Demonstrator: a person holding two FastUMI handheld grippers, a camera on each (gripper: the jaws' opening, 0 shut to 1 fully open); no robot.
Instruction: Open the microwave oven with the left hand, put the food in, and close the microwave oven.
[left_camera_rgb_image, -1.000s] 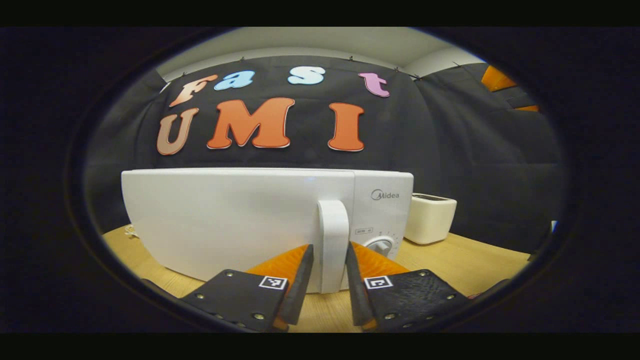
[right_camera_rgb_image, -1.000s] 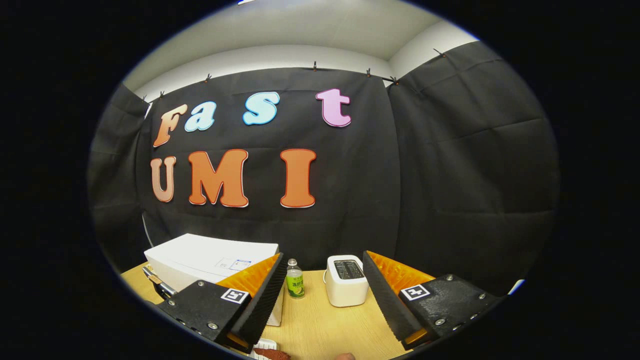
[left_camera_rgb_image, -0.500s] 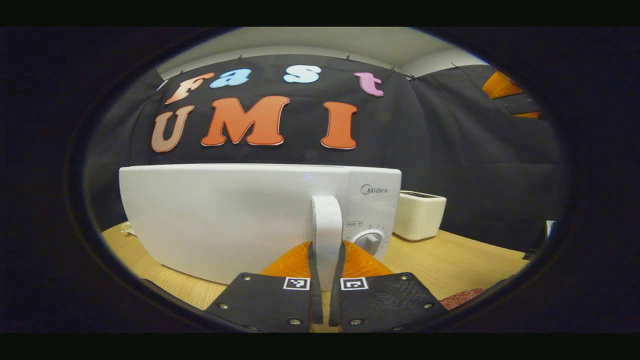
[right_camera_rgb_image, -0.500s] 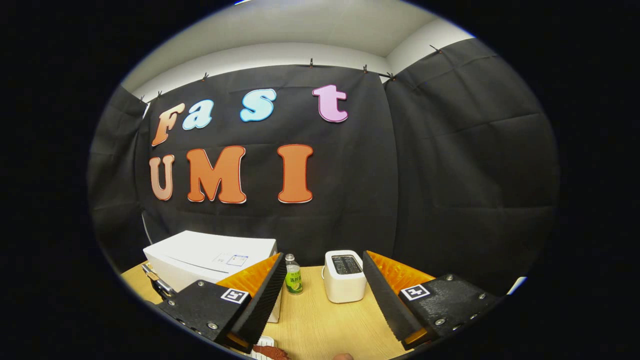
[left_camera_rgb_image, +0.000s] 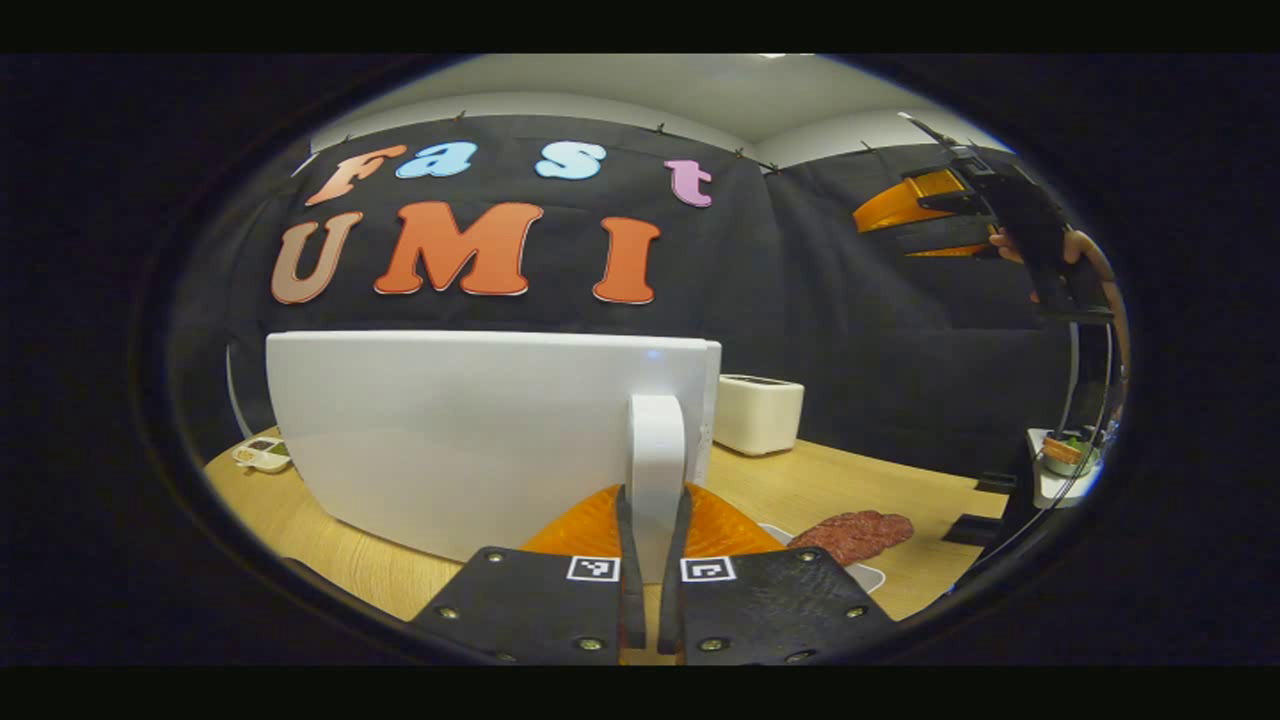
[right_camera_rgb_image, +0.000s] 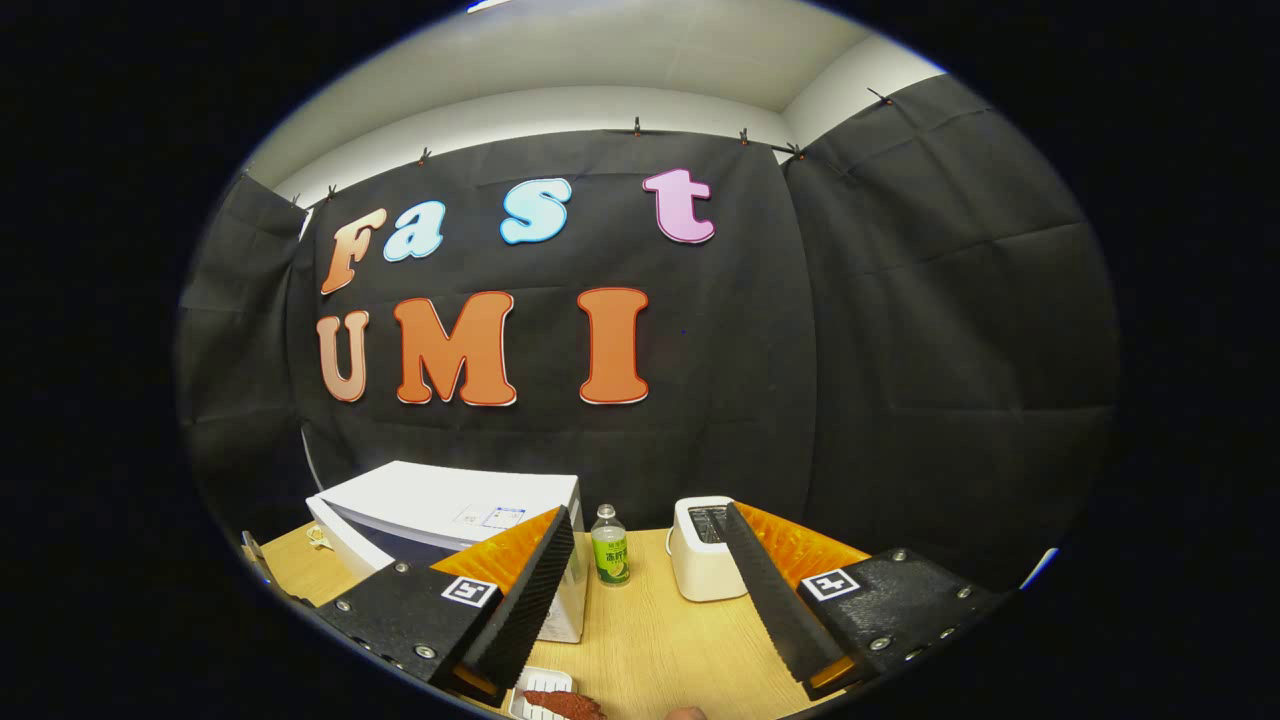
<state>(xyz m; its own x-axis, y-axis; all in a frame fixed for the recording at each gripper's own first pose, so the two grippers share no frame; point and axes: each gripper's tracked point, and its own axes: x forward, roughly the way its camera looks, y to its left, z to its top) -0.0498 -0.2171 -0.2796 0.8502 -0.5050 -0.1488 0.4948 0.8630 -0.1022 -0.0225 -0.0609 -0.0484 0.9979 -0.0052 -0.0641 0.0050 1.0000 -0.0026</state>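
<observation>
Change: since half a second ago your left claw (left_camera_rgb_image: 651, 560) has stayed clamped on the handle (left_camera_rgb_image: 657, 470) and the door (left_camera_rgb_image: 470, 440) has swung out; the control panel beside it a moment ago is gone from the left gripper view, and the food (left_camera_rgb_image: 853, 533) has come into sight.
Left claw: narrow, both fingers pressed on the upright white handle.
Right claw: you hold the right claw (right_camera_rgb_image: 650, 590) wide, holding nothing, high over the tabletop (right_camera_rgb_image: 650, 650).
Microwave: the microwave (right_camera_rgb_image: 450, 520) sits at the left of the tabletop against the black wall; in the right gripper view its door stands partly out from the body at the left front.
Door axis: the handle runs vertically at the door's right edge; the door face is toward your left claw.
Food: a reddish slab on a white tray (left_camera_rgb_image: 865, 575), on the tabletop to the right of the door, near your side.
Around: a toaster (right_camera_rgb_image: 705, 560) stands right of the microwave, a bottle (right_camera_rgb_image: 608, 545) between them, a small dish (left_camera_rgb_image: 262, 455) far left.
Room: bare tabletop lies between the food and the toaster.
</observation>
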